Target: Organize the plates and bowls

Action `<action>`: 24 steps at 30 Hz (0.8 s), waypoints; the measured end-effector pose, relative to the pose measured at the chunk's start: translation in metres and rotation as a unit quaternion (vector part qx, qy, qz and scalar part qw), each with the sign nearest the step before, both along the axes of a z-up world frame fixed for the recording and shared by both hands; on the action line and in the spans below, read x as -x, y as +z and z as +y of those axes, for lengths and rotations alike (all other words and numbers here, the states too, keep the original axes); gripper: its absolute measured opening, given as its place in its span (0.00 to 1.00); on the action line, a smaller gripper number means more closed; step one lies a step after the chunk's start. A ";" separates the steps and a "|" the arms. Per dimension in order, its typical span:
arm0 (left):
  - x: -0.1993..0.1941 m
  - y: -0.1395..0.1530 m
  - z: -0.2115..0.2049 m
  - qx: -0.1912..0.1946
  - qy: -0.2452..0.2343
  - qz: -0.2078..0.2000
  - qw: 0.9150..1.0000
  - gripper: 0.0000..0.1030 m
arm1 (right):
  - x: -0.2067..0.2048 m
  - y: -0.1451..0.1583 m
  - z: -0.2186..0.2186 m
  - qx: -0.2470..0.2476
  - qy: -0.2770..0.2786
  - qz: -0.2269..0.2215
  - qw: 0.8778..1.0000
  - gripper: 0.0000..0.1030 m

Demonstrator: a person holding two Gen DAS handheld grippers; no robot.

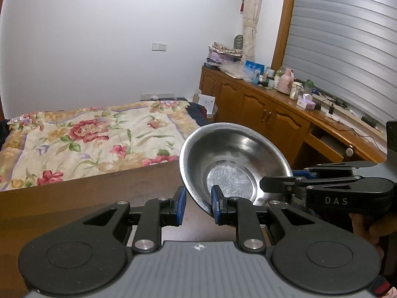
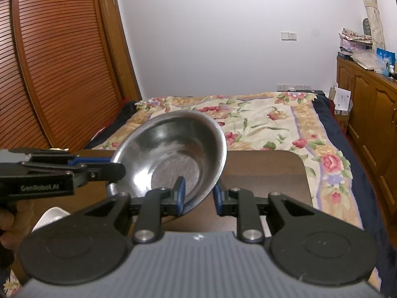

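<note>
A steel bowl (image 1: 230,154) hangs tilted in the air over a dark brown table (image 2: 273,173), its opening turned toward both cameras. My left gripper (image 1: 199,203) straddles its near rim, one blue pad inside the bowl and one against the outer wall, shut on it. My right gripper (image 2: 199,195) clamps another part of the rim of the bowl (image 2: 178,144) in the same way. Each gripper shows side-on in the other's view: the right gripper (image 1: 278,177) at the bowl's right edge, the left gripper (image 2: 119,167) at its left edge.
A white dish-like object (image 2: 49,216) peeks out low on the left, mostly hidden. Beyond the table lies a bed with a floral cover (image 2: 273,124). Wooden cabinets (image 1: 260,114) with a cluttered top run along the right; a slatted wooden door (image 2: 62,62) stands left.
</note>
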State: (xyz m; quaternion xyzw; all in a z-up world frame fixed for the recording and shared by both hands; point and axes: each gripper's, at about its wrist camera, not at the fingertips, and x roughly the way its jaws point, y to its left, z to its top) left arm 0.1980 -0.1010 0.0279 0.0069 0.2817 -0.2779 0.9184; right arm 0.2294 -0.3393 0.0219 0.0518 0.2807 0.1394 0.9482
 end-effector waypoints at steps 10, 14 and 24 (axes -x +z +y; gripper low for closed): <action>0.030 0.002 0.012 -0.003 0.000 -0.005 1.000 0.23 | 0.033 -0.003 0.008 -0.009 0.009 -0.002 1.000 0.25; 0.040 0.001 0.016 -0.005 0.001 -0.005 1.000 0.23 | 0.042 -0.005 0.011 -0.013 0.011 -0.004 1.000 0.25; 0.065 -0.011 0.023 -0.018 0.001 -0.001 1.000 0.23 | 0.056 -0.015 0.016 -0.025 0.017 0.001 1.000 0.25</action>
